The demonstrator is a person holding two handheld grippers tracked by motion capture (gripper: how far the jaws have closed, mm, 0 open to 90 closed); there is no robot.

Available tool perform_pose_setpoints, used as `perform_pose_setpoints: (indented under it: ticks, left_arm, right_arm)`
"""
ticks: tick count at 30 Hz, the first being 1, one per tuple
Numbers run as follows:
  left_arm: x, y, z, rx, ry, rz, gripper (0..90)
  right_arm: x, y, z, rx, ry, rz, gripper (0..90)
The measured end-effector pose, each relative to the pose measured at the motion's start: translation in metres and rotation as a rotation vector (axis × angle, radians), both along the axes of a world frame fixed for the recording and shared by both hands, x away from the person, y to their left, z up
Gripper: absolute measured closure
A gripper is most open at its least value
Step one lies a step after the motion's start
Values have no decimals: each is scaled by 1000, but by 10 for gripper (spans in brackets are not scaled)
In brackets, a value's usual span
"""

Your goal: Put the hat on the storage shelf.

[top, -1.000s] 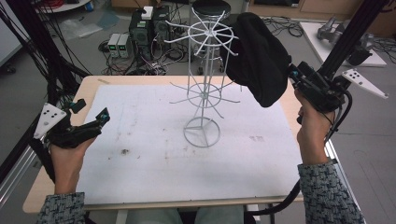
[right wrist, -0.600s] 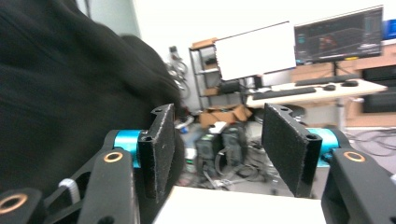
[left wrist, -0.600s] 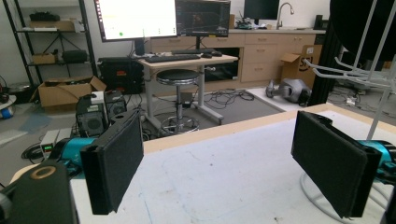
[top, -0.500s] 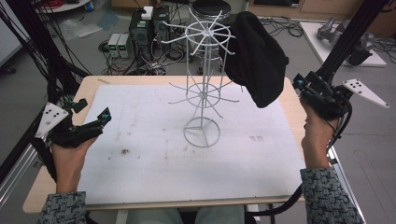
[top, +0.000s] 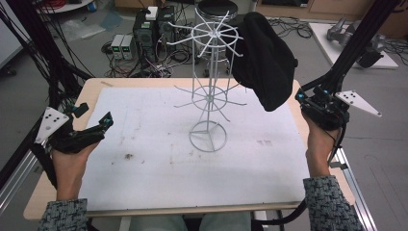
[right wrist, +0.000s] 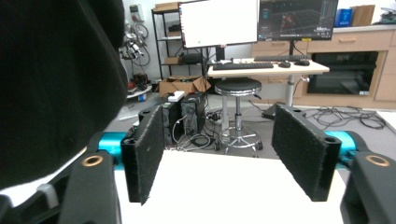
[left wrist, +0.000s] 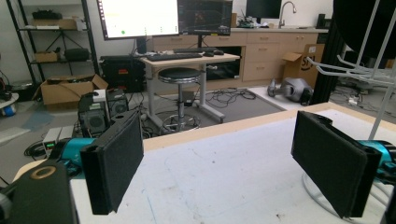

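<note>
A white wire rack [top: 210, 96] stands upright in the middle of the white mat [top: 159, 163]. A black cloth hat [top: 264, 62] hangs from one of its upper right hooks. My right gripper [top: 312, 94] is open just right of the hat's lower edge, apart from it. In the right gripper view the hat [right wrist: 56, 84] covers the left side, beside the open, empty right gripper [right wrist: 224, 154]. My left gripper [top: 95, 114] rests open at the mat's left edge. The left gripper [left wrist: 229, 163] holds nothing, and the rack's base ring [left wrist: 312, 192] and arms [left wrist: 355, 70] are at the right.
The wooden table's edge [top: 159, 82] borders the mat. Beyond it are a stool [top: 216, 9], computer boxes [top: 144, 33] and floor cables. Black frame poles [top: 356, 43] rise at the right and left. The near half of the mat is bare.
My right gripper has drawn back from the hat, rightward and lower, while the hat stays hanging on the rack. The left gripper has barely moved.
</note>
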State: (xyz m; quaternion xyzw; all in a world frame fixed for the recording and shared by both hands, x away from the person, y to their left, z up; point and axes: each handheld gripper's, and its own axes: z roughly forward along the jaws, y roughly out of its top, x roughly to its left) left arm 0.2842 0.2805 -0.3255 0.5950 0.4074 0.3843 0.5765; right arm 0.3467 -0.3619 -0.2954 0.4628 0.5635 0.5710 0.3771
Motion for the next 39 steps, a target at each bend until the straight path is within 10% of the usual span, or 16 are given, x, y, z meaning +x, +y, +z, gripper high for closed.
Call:
perform_pose_setpoints:
  ticks: [16, 39]
  left_arm:
    - [1, 2, -3, 0, 7, 8, 172]
    - [6, 4, -10, 5, 29, 18, 172]
  right_arm:
    - [5, -2, -30, 19, 53, -48, 124]
    - [1, 5, -64, -18, 135, -13, 112]
